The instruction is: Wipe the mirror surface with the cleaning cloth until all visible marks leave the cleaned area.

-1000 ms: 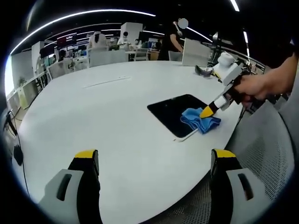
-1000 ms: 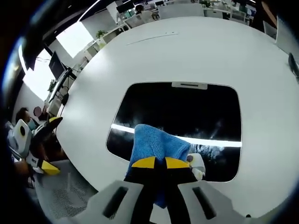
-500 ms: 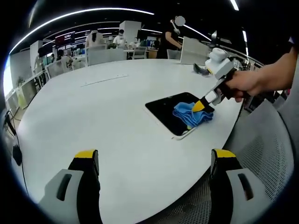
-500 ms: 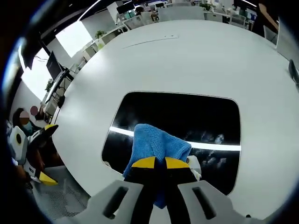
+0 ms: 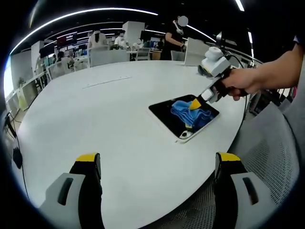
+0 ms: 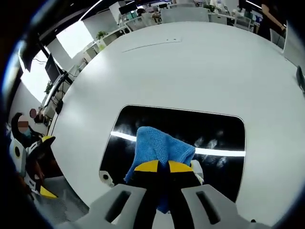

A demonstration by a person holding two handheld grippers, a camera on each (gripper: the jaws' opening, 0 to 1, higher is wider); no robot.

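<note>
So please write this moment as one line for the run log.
phase: wiping | right gripper: shut on blue cloth, cloth on mirror | left gripper: open, holds nothing, above white table | pale smears on glass

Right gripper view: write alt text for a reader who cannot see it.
The right gripper, its yellow-tipped jaws shut on a blue cleaning cloth, presses the cloth onto a dark rectangular mirror lying flat on a large white table. Pale smudges show on the glass right of the cloth. The left gripper shows at the left edge.

No writing, label or number can be read anywhere.
</note>
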